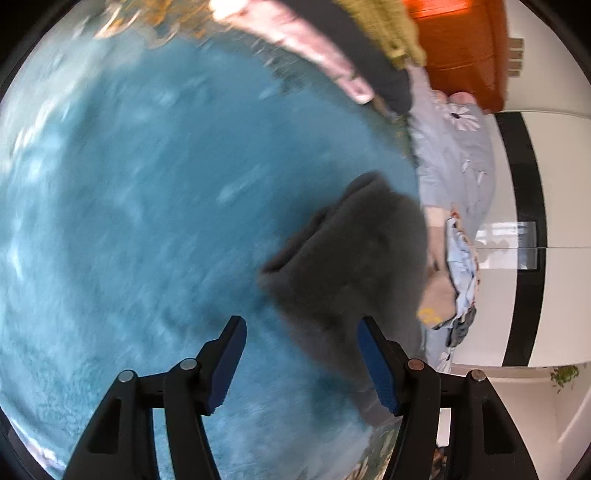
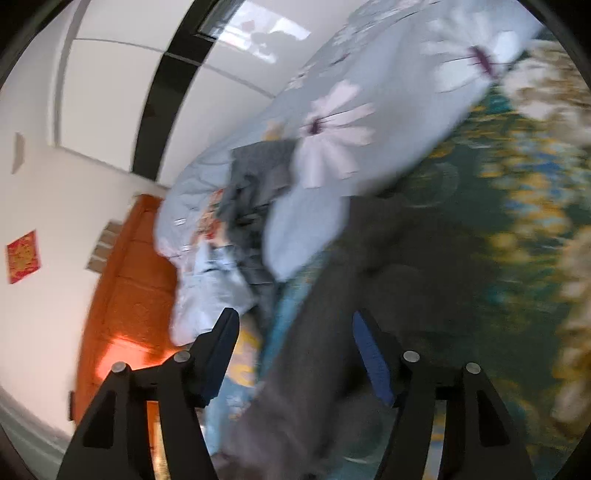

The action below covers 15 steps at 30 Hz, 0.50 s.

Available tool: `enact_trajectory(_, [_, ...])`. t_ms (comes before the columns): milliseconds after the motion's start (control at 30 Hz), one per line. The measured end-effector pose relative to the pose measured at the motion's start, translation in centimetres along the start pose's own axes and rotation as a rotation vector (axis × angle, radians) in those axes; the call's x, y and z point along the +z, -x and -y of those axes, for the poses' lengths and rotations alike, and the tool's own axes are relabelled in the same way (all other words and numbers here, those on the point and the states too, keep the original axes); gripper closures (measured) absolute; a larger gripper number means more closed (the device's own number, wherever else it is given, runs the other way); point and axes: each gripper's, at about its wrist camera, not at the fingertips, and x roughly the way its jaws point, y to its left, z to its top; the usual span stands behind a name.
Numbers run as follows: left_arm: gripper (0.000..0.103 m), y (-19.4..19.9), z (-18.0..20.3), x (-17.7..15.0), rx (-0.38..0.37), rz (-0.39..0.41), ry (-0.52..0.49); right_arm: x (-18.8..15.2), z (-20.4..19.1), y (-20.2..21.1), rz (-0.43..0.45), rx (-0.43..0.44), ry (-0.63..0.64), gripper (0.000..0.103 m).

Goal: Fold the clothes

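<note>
- Left gripper (image 1: 301,360): jaws spread wide, blue pads clear, holding nothing. The dark grey fuzzy garment (image 1: 351,266) sits just past the right pad at about 1 o'clock from the gripper, possibly brushing that pad; blur hides contact.
- That garment lies bunched on the teal blue bedspread (image 1: 147,203), near its 3 o'clock edge.
- At 12–1 o'clock in the left view: a pink garment (image 1: 317,48), something black, and an olive knit piece (image 1: 388,29) lie stacked.
- Right gripper (image 2: 293,354): jaws wide apart, gripping nothing. Grey fabric (image 2: 314,350) runs between the fingers, not pinched.
- At 12 o'clock in the right view: pale blue quilt with white daisy print (image 2: 332,122), heaped.
- Orange wooden headboard (image 2: 125,295) at 9 o'clock.
- Both views are heavily motion-blurred.
</note>
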Motion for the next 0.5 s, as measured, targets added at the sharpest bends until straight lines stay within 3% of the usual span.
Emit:
enact_trajectory(133, [0.037, -0.7, 0.4, 0.2, -0.021, 0.019, -0.01, -0.7, 3.6, -0.4, -0.043, -0.095, -0.073, 0.035])
enact_trajectory(233, [0.036, -1.2, 0.8, 0.4, -0.039, 0.035, -0.021, -1.2, 4.6, -2.4, -0.074, -0.049, -0.134, 0.024])
enact_trajectory(433, [0.036, -2.3, 1.6, 0.9, -0.074, 0.068, -0.041, -1.3, 3.3, -6.2, -0.072, 0.025, -0.157, 0.024])
enact_trajectory(500, [0.027, -2.6, 1.8, 1.0, -0.079, 0.075, -0.046, -1.3, 2.3, -7.4, -0.078, 0.017, -0.133, 0.024])
